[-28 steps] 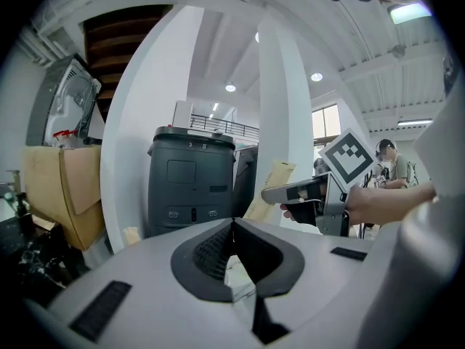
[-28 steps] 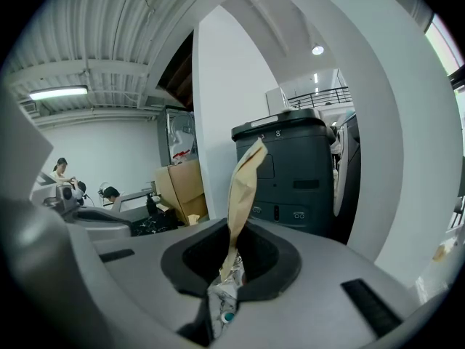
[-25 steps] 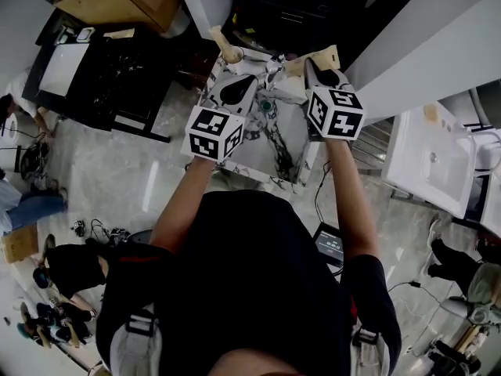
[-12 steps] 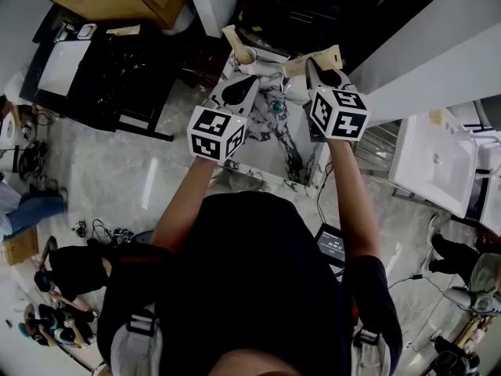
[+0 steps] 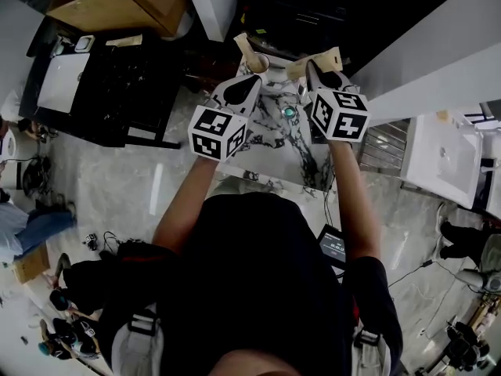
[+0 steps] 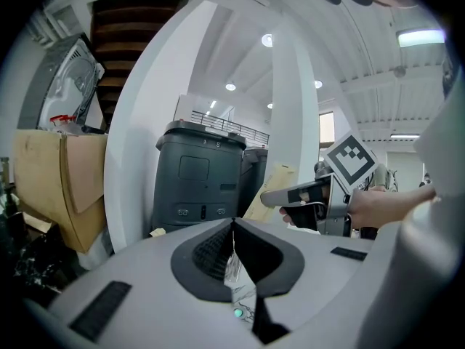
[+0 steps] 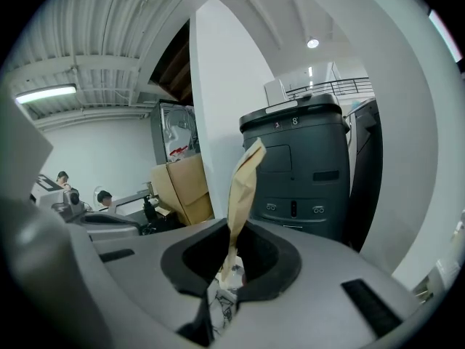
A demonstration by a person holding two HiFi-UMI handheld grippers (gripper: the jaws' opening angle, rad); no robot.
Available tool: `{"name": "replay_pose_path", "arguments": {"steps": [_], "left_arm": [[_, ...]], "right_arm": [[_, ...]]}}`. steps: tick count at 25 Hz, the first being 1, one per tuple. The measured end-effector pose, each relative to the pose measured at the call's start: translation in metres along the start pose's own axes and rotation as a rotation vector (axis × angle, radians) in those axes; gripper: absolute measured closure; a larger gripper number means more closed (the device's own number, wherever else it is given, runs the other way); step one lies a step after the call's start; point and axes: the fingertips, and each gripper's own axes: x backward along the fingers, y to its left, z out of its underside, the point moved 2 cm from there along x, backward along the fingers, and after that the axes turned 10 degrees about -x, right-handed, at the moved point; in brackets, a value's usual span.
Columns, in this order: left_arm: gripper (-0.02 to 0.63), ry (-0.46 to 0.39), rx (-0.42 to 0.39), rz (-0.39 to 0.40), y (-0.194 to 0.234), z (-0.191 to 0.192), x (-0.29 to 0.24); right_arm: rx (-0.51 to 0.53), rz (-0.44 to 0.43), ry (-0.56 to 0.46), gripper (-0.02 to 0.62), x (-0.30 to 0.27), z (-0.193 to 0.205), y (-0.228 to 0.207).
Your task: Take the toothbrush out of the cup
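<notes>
Task status: extraction not started. In the head view we see the cup (image 5: 259,63) standing at the far edge of the marble-patterned table (image 5: 270,159). A pale wooden handle, which we take to be the toothbrush (image 5: 245,47), rises out of it and leans up and to the left. Neither claw holds it.

Left claw (image 5: 249,84): the left gripper view shows the jaws together with nothing clamped between them (image 6: 233,231).

Right claw (image 5: 311,69): the right gripper view shows the jaws clamped on a flat tan strip (image 7: 243,187), paper-like in look. We cannot tell what it is. This claw is therefore occupied.

Position of the task's thing: the cup sits just beyond the left claw's tips, between the two claws and nearer the left one. The strip's free end lies near the cup's right side, and we cannot tell whether they touch. Neither gripper view shows the cup. A small teal object (image 5: 290,113) lies on the table between the claws.

Remaining: part the jaws of one claw, close them on the handle, and lift it clear of the cup.
</notes>
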Motion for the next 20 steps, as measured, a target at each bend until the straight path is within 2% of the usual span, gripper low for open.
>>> {"name": "replay_pose_path", "arguments": {"steps": [11,20], "left_arm": [[0.592,0.017,0.037,0.051,0.041,0.016,-0.019],[0.592,0.05,0.091,0.046,0.069,0.035,-0.034]], "right_arm": [[-0.032,0.06,0.042,0.543,-0.041,0.013,-0.001],[-0.057,0.09,0.076,0.543,-0.067,0.025,-0.002]]}}
